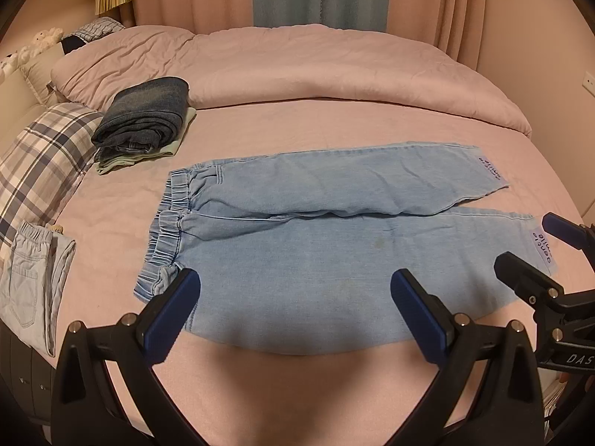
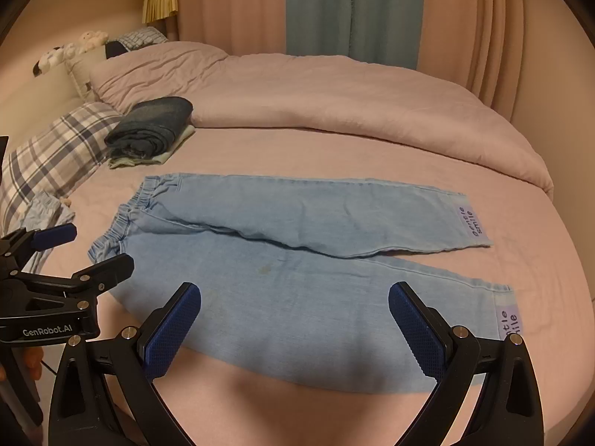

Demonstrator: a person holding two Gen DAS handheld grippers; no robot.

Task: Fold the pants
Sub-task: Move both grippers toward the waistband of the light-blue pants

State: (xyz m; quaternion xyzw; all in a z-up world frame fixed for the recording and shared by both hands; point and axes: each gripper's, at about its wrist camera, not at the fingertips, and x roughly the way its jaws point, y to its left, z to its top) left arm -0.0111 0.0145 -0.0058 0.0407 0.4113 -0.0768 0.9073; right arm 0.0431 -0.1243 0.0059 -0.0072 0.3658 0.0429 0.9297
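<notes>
The light denim pants (image 1: 316,230) lie spread flat on the pink bed (image 1: 334,130), waistband left and cuffs right, ready for a lengthwise fold, while the left gripper (image 1: 295,290) and right gripper (image 2: 295,297) hover at the near edge, jaws spread and empty

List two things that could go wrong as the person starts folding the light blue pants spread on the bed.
1. The left tongs and right tongs both hang open above the near leg of the light blue pants; a pinch there might also catch the pink sheet.
2. The far leg overlaps the near one along the middle, so folding may trap creases.
</notes>
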